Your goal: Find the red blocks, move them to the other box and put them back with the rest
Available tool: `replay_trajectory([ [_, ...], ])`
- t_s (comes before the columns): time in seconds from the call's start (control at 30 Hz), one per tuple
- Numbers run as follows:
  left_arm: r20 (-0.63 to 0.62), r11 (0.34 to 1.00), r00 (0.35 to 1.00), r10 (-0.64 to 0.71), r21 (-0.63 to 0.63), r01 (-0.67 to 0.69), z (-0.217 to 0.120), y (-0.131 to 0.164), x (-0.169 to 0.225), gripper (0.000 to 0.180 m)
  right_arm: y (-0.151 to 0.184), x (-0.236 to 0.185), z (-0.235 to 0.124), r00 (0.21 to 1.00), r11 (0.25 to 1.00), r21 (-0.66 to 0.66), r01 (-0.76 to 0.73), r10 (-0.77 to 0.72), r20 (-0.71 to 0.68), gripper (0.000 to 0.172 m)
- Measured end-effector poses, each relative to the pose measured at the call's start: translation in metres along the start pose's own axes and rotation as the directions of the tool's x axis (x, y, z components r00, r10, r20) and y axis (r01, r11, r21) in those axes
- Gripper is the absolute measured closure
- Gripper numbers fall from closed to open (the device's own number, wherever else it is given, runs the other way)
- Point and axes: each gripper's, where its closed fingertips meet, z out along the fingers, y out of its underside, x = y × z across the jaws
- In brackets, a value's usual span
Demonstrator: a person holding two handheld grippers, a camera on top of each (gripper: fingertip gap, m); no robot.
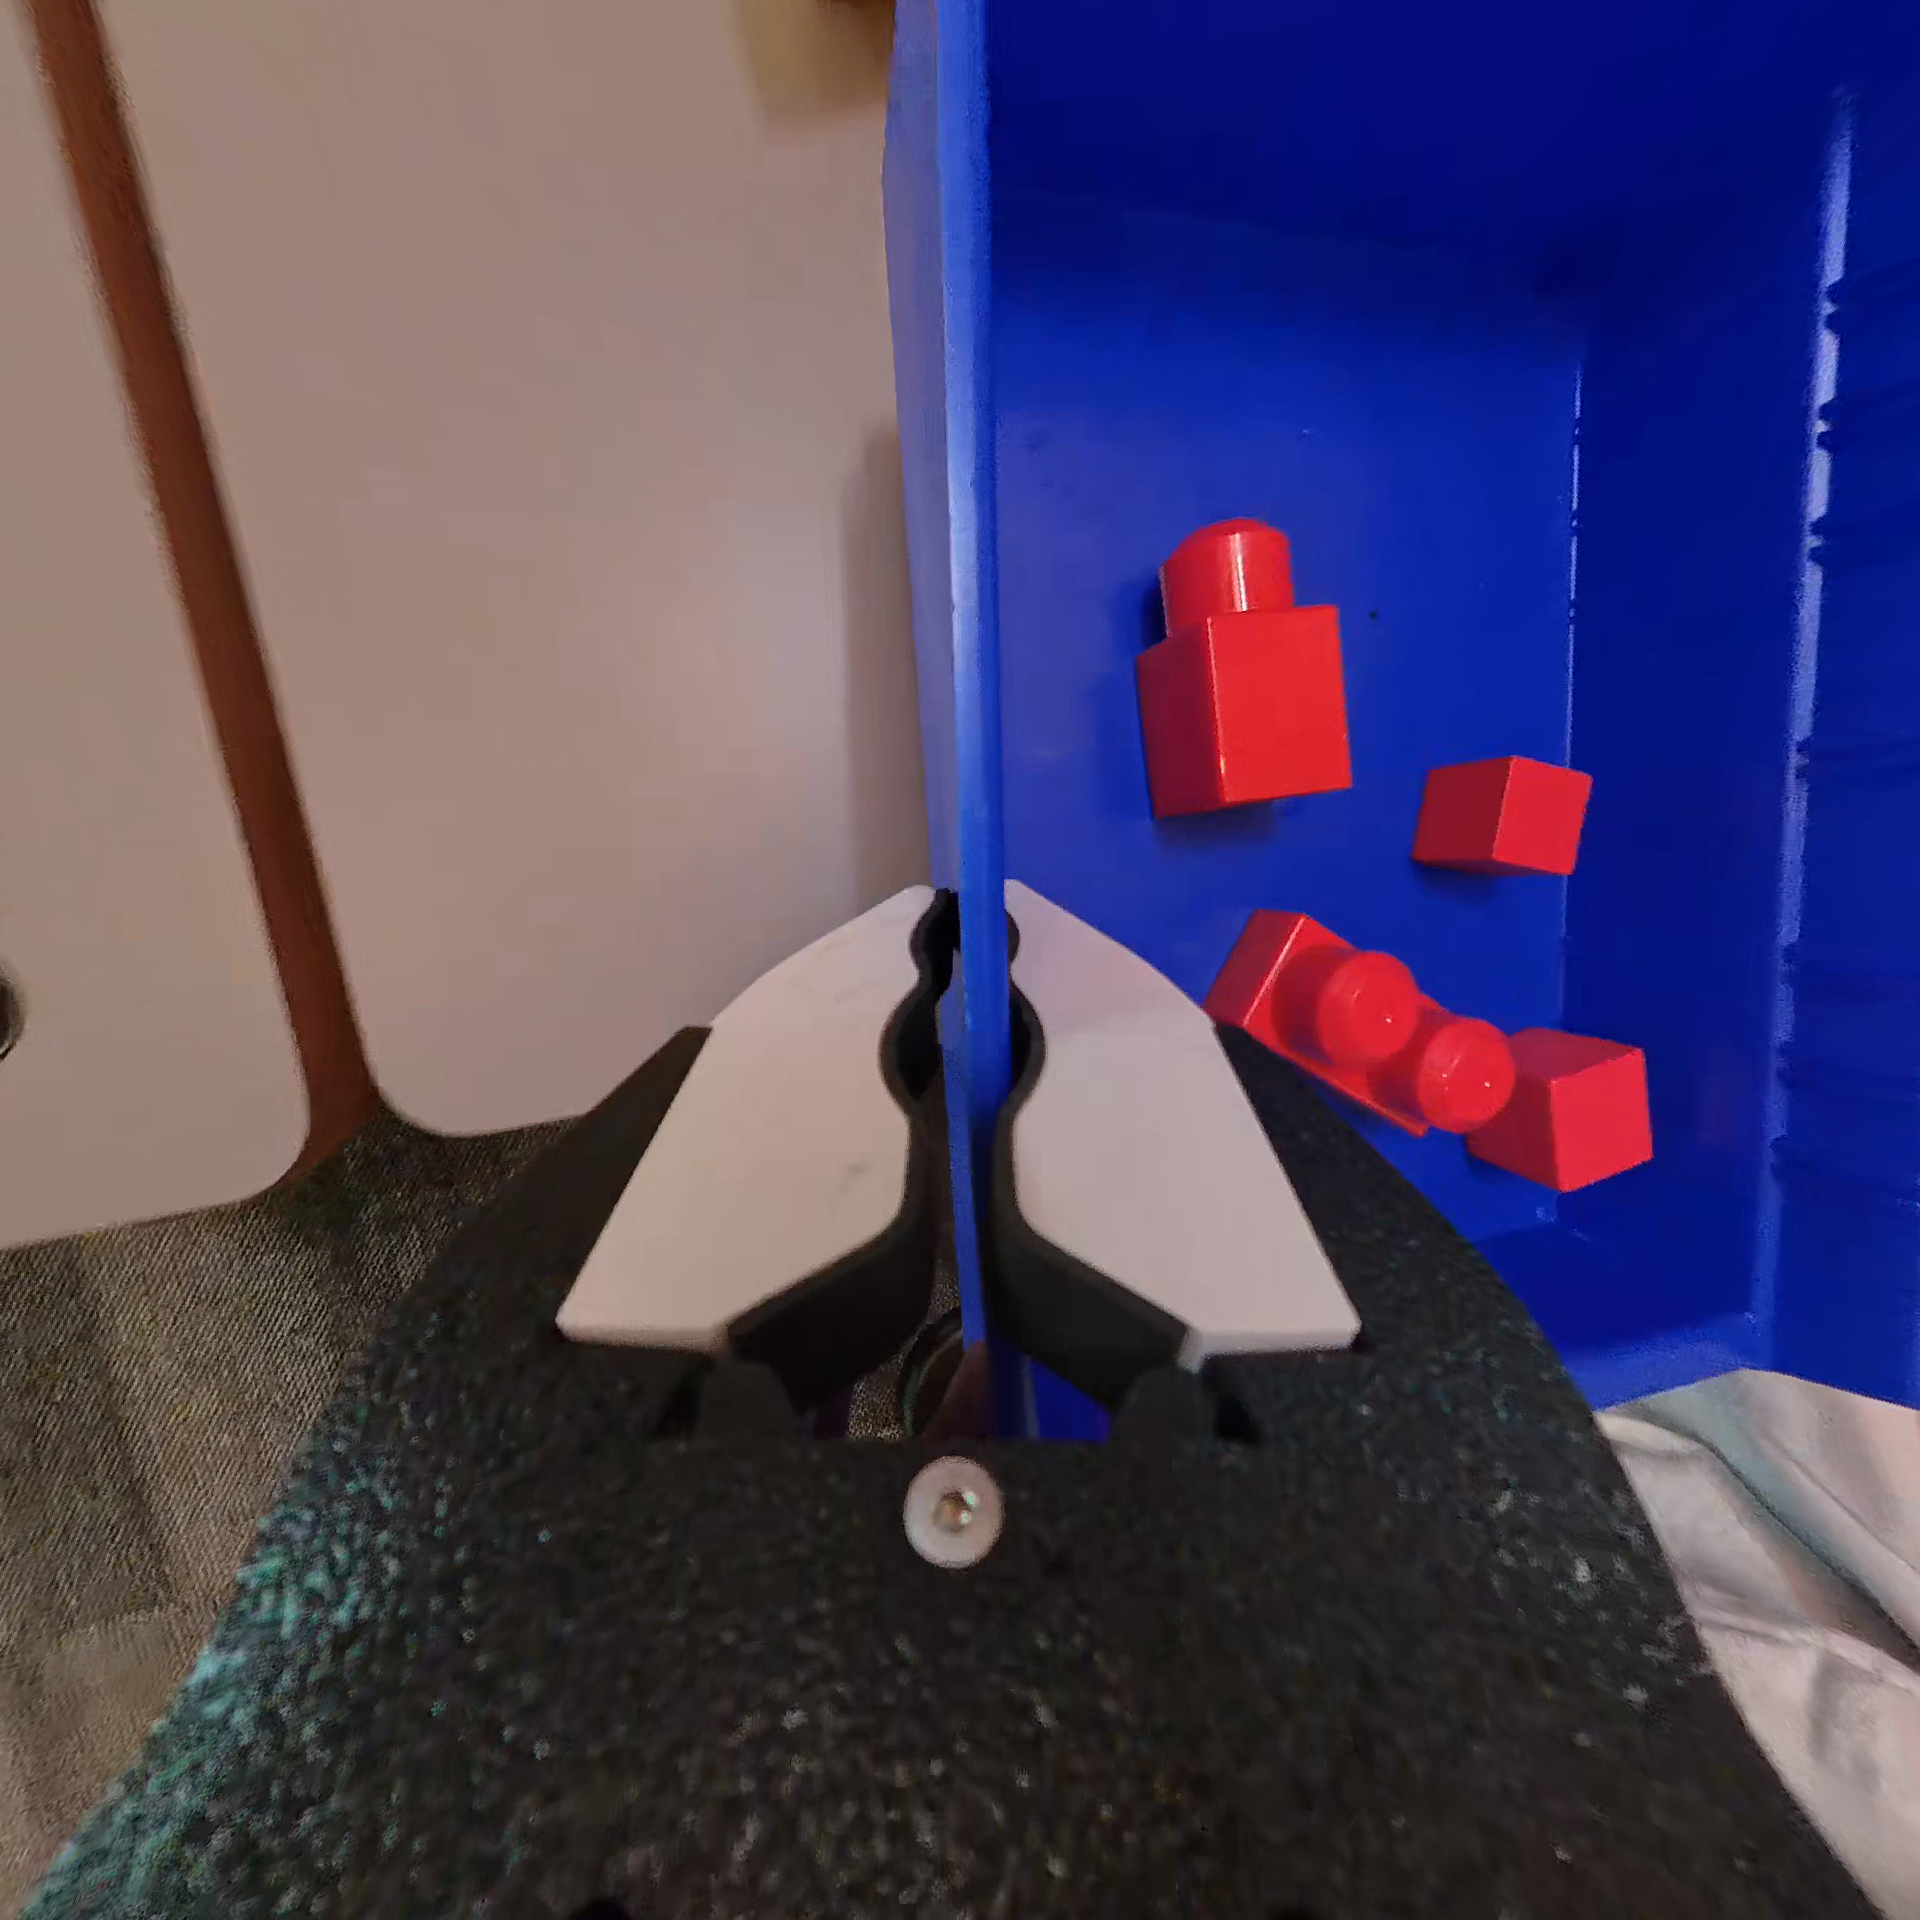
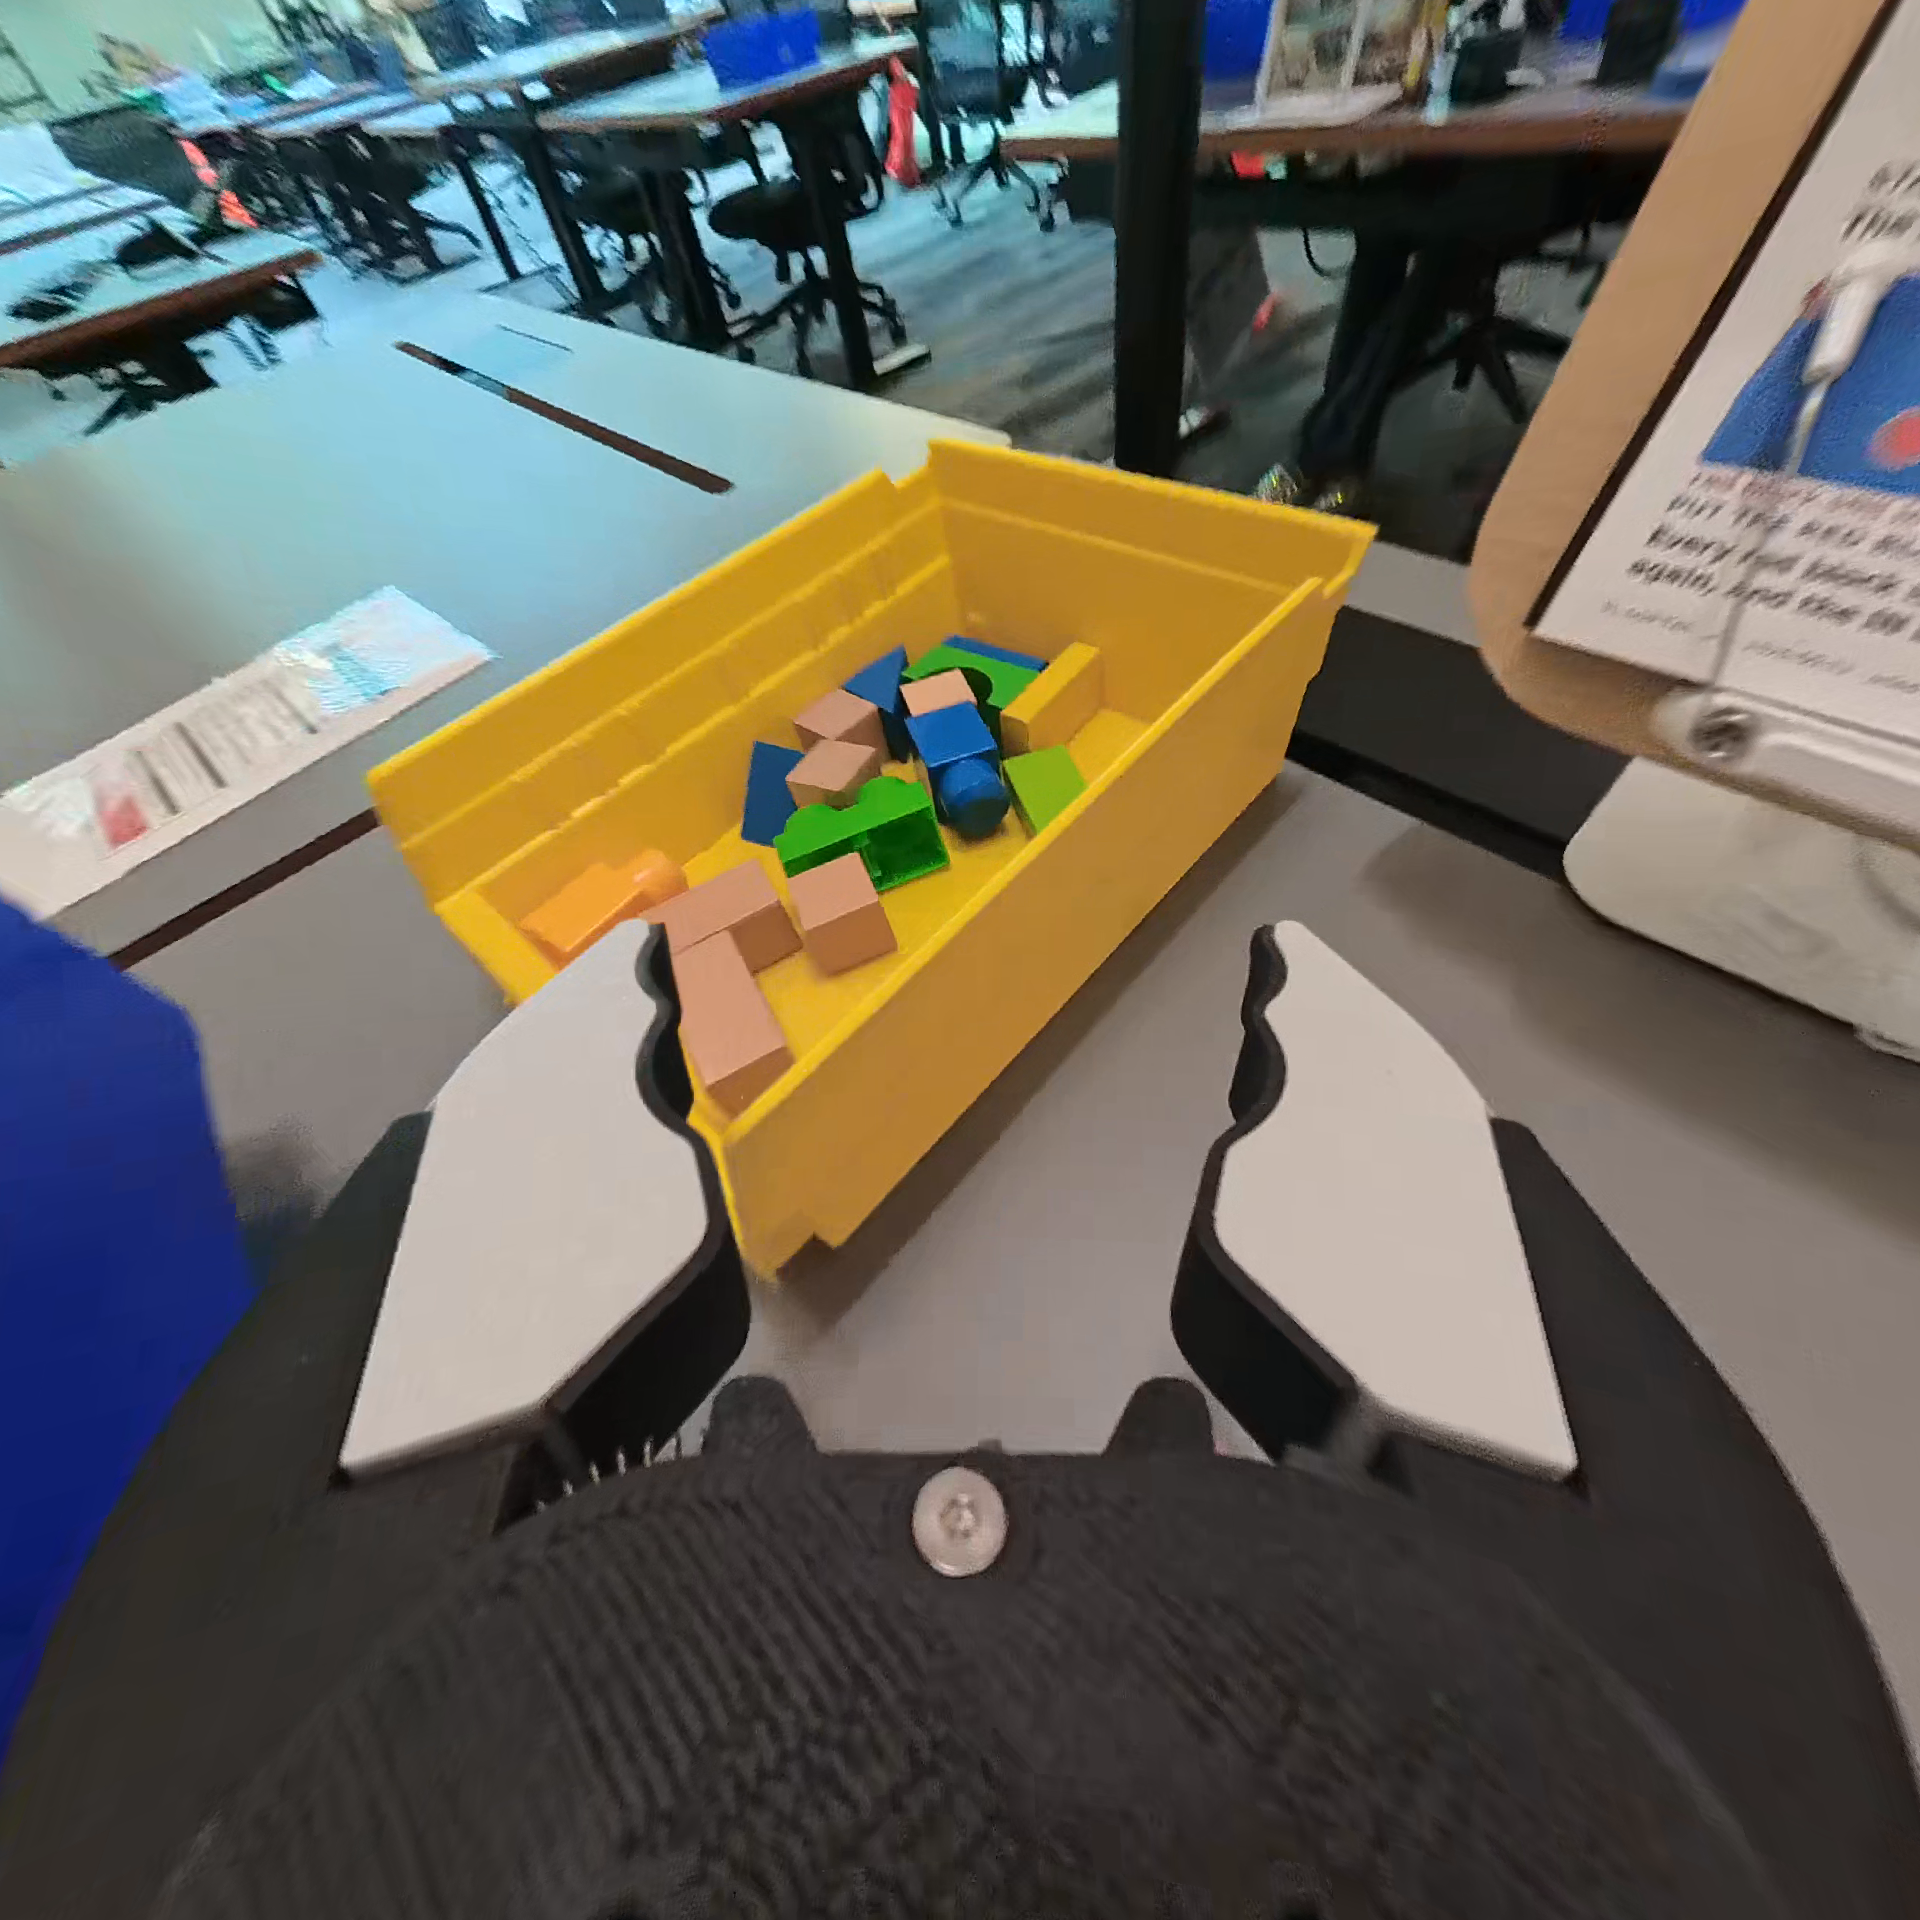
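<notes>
Left tool [image 1: 971,914] pinches blue box [image 1: 1299,364] wall; red blocks [image 1: 1247,686] inside box. Right tool [image 2: 956,997] spread wide, bare, near yellow box [image 2: 1039,1039].

Out past the near grey table [image 2: 1039,1320] there's a big open room: rows of long desks [image 2: 665,104] with dark legs and brown-edged tops, black swivel chairs [image 2: 779,218] tucked between them, grey carpet underneath. A black post [image 2: 1153,229] rises straight up behind the table. To the left, a pale tabletop [image 2: 312,488] with a dark slot in it and a printed sheet [image 2: 239,717] lying flat. On the right, a brown board [image 2: 1621,343] carrying a printed page, propped on a white stand [image 2: 1745,883]. In the other view, pale rounded panels [image 1: 520,520] with a brown gap between, possibly tabletops seen from above, and speckled grey-green carpet [image 1: 156,1403] below. Light is even and cool.
</notes>
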Motion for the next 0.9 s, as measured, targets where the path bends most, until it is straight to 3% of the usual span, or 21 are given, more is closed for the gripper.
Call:
replay_trajectory([
  [0.17, 0.07, 0.997, 0.995, -0.07, 0.044, 0.067, -0.017, 0.012, -0.032, 0.176, 0.027, 0.0, 0.063, 0.992, 0.981, -0.151, -0.124, 0.116, -0.058, 0.071],
  [0.3, 0.088, 0.989, 0.987, -0.136, 0.069, 0.131, -0.023, 0.02, -0.052, 0.175, 0.048, 0.005, 0.091, 0.984, 0.959, -0.24, -0.151, 0.124, -0.125, 0.087],
  [0.4, 0.103, 0.983, 0.98, -0.171, 0.087, 0.162, -0.025, 0.022, -0.065, 0.175, 0.058, 0.011, 0.101, 0.982, 0.944, -0.305, -0.127, 0.076, -0.175, 0.113],
  [0.57, 0.115, 0.972, 0.97, -0.215, 0.119, 0.201, -0.024, 0.021, -0.081, 0.175, 0.061, 0.027, 0.098, 0.956, 0.905, -0.423, -0.035, -0.093, -0.278, 0.14],
  [0.7, 0.127, 0.966, 0.962, -0.241, 0.122, 0.226, -0.022, 0.025, -0.094, 0.175, 0.051, 0.036, 0.086, 0.965, 0.914, -0.4, -0.065, -0.044, -0.257, 0.144],
  [0.9, 0.163, 0.963, 0.952, -0.258, 0.122, 0.24, -0.022, 0.027, -0.11, 0.174, 0.031, 0.05, 0.024, 0.973, 0.902, -0.42, 0.099, -0.175, -0.148, 0.144],
])
